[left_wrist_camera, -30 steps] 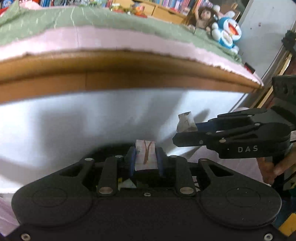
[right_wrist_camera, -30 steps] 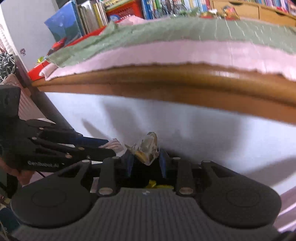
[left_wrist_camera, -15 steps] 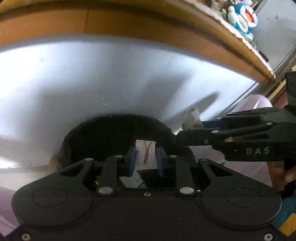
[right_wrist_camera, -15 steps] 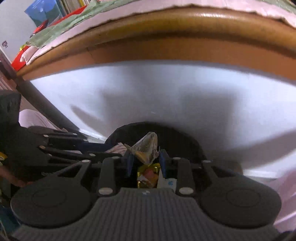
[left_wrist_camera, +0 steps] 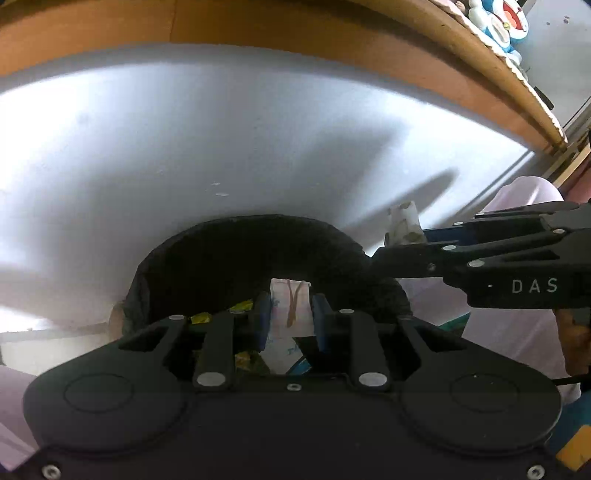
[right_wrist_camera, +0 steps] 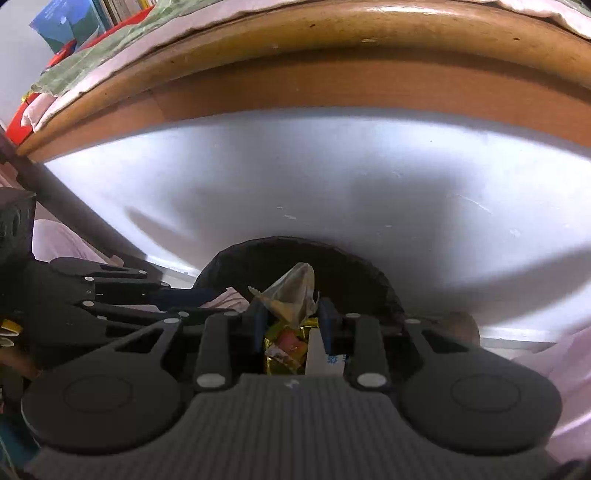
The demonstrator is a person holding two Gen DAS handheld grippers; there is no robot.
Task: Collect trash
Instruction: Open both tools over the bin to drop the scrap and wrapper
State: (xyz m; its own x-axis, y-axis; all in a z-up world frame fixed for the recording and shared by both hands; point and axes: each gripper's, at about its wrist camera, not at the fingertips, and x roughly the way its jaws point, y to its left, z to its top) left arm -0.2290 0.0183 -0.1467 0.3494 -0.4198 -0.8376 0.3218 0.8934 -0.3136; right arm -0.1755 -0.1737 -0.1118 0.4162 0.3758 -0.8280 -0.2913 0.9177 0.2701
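My left gripper (left_wrist_camera: pixel 290 310) is shut on a pale pink paper scrap (left_wrist_camera: pixel 290 308) with a brown mark, held over the mouth of a black trash bin (left_wrist_camera: pixel 236 266). The right gripper (right_wrist_camera: pixel 291 314) is shut on a crumpled clear wrapper (right_wrist_camera: pixel 293 295) above the same bin (right_wrist_camera: pixel 362 273). In the left wrist view the right gripper (left_wrist_camera: pixel 404 236) reaches in from the right, its wrapper (left_wrist_camera: pixel 402 225) near the bin's right rim. In the right wrist view the left gripper (right_wrist_camera: pixel 221 301) comes in from the left. Gold, red and white wrappers (right_wrist_camera: pixel 288 343) lie inside the bin.
A white panel (left_wrist_camera: pixel 221 147) rises right behind the bin, under a wooden table edge (right_wrist_camera: pixel 332 85) covered with pink and green cloth. Plush toys (left_wrist_camera: pixel 502 26) sit on the table at the far right. A person's hand (left_wrist_camera: pixel 574 332) holds the right gripper's handle.
Both grippers have sunk and tipped downward, from facing the table edge to hanging over the black bin, which came into view. Each still holds its scrap.
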